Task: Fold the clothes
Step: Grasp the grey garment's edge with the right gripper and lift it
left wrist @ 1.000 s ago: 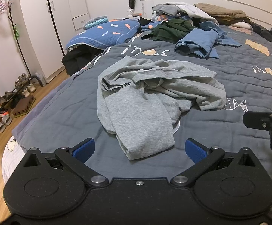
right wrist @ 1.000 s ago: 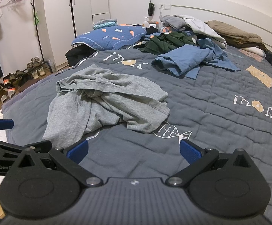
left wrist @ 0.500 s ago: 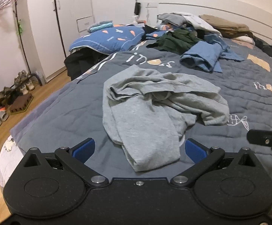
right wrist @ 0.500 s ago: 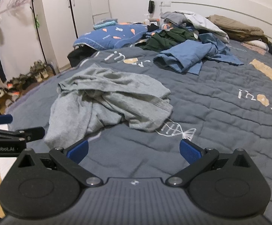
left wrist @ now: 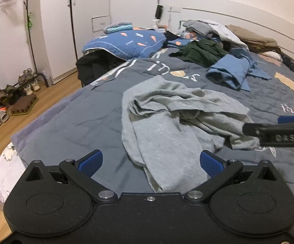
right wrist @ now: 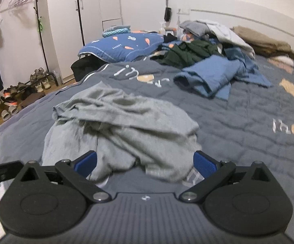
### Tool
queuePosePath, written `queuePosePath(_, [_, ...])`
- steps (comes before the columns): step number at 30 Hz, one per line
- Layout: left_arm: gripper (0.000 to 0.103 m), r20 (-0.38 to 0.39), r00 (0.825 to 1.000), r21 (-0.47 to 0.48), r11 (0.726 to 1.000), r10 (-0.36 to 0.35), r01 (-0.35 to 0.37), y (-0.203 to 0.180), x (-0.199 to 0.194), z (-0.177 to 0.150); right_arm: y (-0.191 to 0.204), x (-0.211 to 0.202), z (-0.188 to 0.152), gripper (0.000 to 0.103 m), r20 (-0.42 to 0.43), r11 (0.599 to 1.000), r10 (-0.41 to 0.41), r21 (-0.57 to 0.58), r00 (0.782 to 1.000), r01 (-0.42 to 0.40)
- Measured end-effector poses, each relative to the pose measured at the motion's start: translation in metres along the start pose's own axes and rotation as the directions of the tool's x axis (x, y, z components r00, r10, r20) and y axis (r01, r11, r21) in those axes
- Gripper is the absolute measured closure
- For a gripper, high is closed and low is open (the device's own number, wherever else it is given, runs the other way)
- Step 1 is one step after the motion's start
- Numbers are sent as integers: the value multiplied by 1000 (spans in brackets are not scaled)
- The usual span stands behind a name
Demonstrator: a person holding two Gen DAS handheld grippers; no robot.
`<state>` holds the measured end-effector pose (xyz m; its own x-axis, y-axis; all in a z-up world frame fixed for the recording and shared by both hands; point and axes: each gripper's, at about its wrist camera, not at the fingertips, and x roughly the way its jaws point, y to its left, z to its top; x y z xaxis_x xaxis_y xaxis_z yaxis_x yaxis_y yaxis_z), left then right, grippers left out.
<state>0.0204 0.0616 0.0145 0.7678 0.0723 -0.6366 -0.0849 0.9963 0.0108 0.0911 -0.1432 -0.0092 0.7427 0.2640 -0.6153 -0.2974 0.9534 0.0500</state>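
Grey garment, a crumpled knit top, lies bunched on a dark grey quilted bedspread near the foot of the bed. One flat part of it trails toward the left gripper, whose blue-padded fingers are spread wide with nothing between them but the cloth's near end lying on the bed; whether they touch it cannot be told. In the right wrist view the right gripper is likewise spread wide and empty, its fingers low at either side of the garment's near edge. In the left wrist view the right gripper's black body shows at the right edge, with pale letters that look like "DAS". White cursive writing and orange shapes are stitched on the bedspread; the words are not legible. Farther up the bed lie a blue garment, a dark green garment and a blue pillow with small white lettering too small to read.
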Motion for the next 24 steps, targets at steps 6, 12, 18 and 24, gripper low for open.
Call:
queuePosePath(6, [0,4,1000,-42,999,3,-3,8,8,10,22,41,21,1,17,993,11,-119,1000,-9])
queuePosePath(12, [0,16,1000,-92,996,-6,8,16,12,17,48,80,28,4,-27,980,36,-195,999,-40])
queuePosePath(18, [0,0,1000,-158,987,-30,29,28,15,23,64,104,30,23,-49,971,40,-233,998,-50])
queuePosePath(24, [0,0,999,-199,979,-36,35,36,15,25,54,106,34,86,-29,985,102,-137,994,-105])
